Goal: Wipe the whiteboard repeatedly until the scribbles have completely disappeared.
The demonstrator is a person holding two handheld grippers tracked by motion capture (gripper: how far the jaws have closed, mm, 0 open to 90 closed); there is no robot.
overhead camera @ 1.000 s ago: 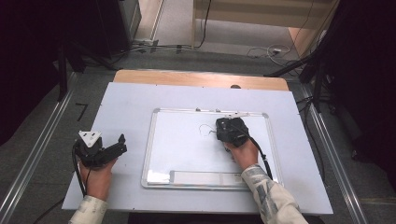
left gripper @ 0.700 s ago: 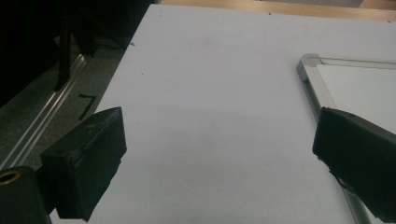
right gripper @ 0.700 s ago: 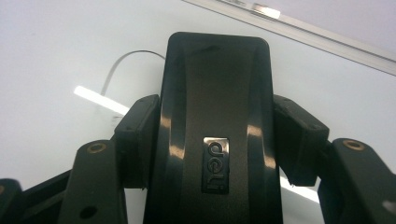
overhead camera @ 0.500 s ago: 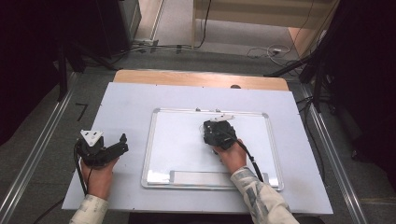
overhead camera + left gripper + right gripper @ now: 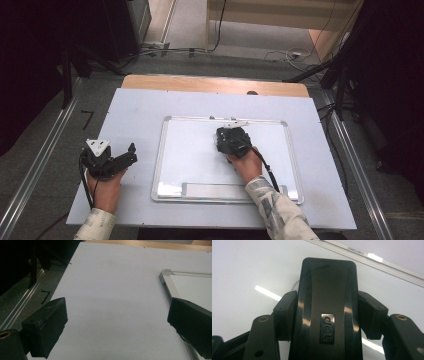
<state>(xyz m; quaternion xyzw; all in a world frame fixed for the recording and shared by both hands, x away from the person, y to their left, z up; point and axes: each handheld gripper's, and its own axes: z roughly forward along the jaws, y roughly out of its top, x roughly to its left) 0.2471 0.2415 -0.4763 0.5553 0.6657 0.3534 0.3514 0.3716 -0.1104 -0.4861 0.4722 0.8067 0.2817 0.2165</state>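
Observation:
A white whiteboard [image 5: 161, 150] with a silver frame lies flat on the pale table top [image 5: 135, 110]. My right gripper [image 5: 226, 138] rests on its upper middle, shut on a black eraser [image 5: 327, 277] with a "deli" badge; both jaws press its sides. A thin pen line [image 5: 295, 285] shows on the board just left of the eraser. My left gripper [image 5: 129, 154] sits on the table left of the board, open, with nothing between its jaws. In the left gripper view, the left gripper [image 5: 117, 312] faces bare table top and the board's corner [image 5: 166, 277].
A pen tray [image 5: 225, 190] runs along the board's near edge. A wooden strip [image 5: 215, 85] borders the table's far side. Metal rails [image 5: 45, 155] flank the table on the floor, and cables [image 5: 280, 55] lie on the floor beyond it.
My right gripper has slid left across the whiteboard with the eraser in it. The left gripper has stayed where it was.

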